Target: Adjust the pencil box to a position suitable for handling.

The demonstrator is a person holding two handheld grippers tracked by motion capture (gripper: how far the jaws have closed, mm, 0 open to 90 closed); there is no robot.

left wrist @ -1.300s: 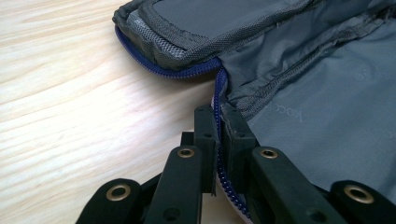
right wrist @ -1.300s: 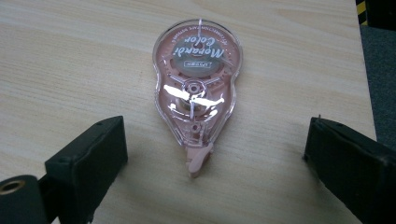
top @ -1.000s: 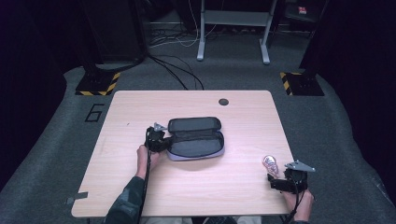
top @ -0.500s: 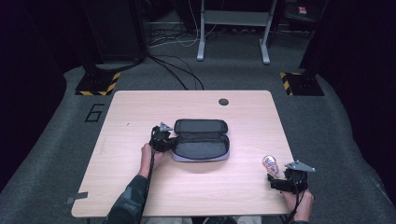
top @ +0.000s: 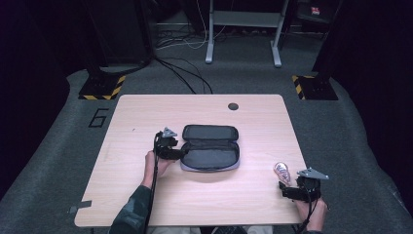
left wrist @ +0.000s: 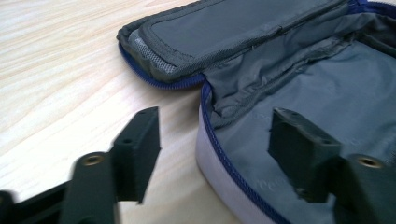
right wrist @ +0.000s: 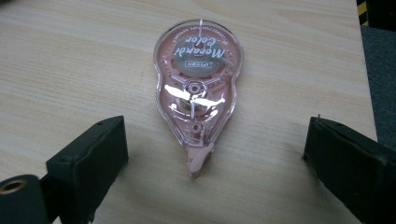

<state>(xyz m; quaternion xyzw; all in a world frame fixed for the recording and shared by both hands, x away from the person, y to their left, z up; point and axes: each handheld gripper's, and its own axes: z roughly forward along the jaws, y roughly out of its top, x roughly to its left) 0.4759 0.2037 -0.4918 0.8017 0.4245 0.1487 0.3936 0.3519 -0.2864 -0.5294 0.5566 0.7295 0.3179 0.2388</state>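
Right gripper [right wrist: 212,186] near right table [top: 146,122] corner, jaws wide, nothing held, pink correction tape dispenser [right wrist: 198,88] lying flat just beyond them, lined up.

Left gripper [left wrist: 219,154] at left end of open grey pencil case [top: 211,146] mid-table, jaws just been opening, now straddling case rim without pinching.

Guessing case is ready, tape pickup comes next: right jaws forward, close on dispenser's sides, carry over to case.

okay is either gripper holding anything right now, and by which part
Nothing is held. The left gripper has just opened astride the pencil case rim; the right gripper stands open before the correction tape.
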